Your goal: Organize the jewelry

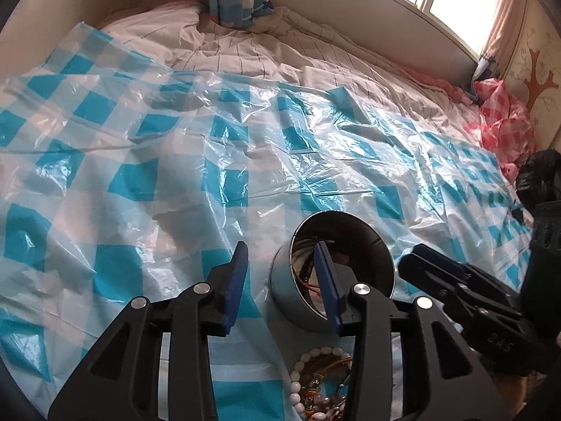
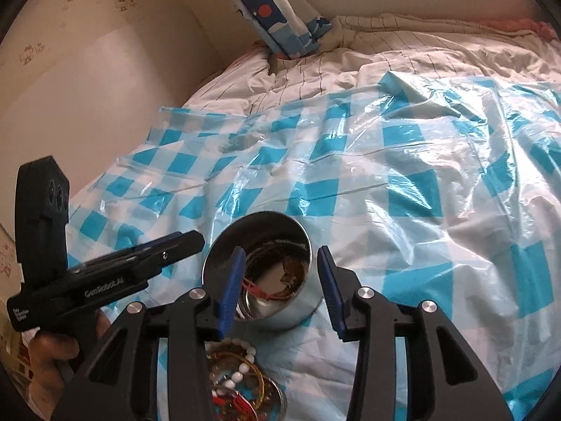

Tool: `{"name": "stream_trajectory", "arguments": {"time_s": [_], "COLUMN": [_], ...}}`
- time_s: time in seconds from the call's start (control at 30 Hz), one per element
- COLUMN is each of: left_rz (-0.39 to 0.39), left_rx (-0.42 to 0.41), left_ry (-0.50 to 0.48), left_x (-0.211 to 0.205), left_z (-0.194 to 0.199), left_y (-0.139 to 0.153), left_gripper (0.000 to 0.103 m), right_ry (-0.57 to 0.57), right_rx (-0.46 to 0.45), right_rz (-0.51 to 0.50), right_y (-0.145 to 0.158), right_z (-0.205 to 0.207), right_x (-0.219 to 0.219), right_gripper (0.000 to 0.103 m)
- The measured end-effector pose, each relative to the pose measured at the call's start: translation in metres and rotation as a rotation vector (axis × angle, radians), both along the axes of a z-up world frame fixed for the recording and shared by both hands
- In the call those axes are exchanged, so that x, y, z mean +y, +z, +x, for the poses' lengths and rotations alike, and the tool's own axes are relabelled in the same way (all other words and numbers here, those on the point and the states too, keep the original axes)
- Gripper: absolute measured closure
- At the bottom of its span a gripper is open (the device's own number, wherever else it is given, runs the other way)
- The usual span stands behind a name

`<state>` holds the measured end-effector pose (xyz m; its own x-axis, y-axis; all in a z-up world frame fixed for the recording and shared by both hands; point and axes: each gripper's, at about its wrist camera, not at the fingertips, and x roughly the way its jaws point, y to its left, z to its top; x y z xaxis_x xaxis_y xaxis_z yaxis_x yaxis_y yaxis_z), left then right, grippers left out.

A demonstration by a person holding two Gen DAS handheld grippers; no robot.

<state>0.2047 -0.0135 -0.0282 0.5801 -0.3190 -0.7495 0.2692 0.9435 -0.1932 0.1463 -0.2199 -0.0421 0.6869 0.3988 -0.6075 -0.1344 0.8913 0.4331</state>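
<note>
A round metal tin (image 1: 291,298) stands open on the checked plastic sheet, with bangles and a red cord inside it. In front of it lies a heap of jewelry (image 1: 315,386), with a white bead bracelet, in a shallow metal lid. My left gripper (image 1: 281,245) is open; its right finger hangs over the tin's mouth and its left finger stands outside the tin's left wall. In the right wrist view my right gripper (image 2: 280,249) is open too and straddles the right wall of the tin (image 2: 298,312). The heap of jewelry (image 2: 238,379) lies just below it. Neither gripper holds anything.
A blue-and-white checked plastic sheet (image 1: 210,161) covers a rumpled striped bed cover (image 1: 252,52). A blue patterned pillow (image 2: 277,17) leans at the back wall. A pink checked plastic bag (image 1: 501,122) and a dark object (image 1: 536,179) lie at the right edge. A hand (image 2: 52,351) holds the left gripper.
</note>
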Motion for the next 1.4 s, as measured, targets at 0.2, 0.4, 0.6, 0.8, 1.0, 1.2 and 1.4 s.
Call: {"name": "stream_trajectory", "arguments": {"time_s": [0.2,0.4,0.6,0.8,1.0,1.2,1.4], "left_rz": [0.079,0.123,0.132,0.141,0.13,0.127,0.136], "left_rx": [-0.039,-0.031,0.015,0.04,0.061,0.072,0.074], "left_ry": [-0.012,-0.022,-0.02,-0.031,-0.026,-0.038,-0.051], "left_x": [-0.006,0.0,0.014,0.018,0.025,0.025,0.023], "left_z": [-0.014,-0.029,-0.048,-0.071,-0.088,-0.102,-0.105], "left_y": [0.004,0.002,-0.003,-0.01,-0.014,-0.016,-0.017], "left_gripper": [0.06,0.059,0.059,0.059,0.058,0.057,0.055], "right_ry": [-0.018,-0.01,-0.004,0.028,0.089,0.128,0.148], "right_rx": [-0.033,-0.009,0.045,0.074,0.083,0.124,0.157], "right_rz": [-0.032,-0.07,-0.097,-0.106,-0.15,-0.189,-0.216], "right_y": [0.014,0.011,-0.002,-0.008,-0.011,-0.023,-0.032], "right_z": [-0.016,-0.049,-0.083,-0.099,-0.102,-0.093,-0.09], "right_x": [-0.002,0.0,0.001,0.01,0.033,0.046,0.05], "right_gripper": [0.058,0.058,0.058,0.058,0.058,0.058,0.091]}}
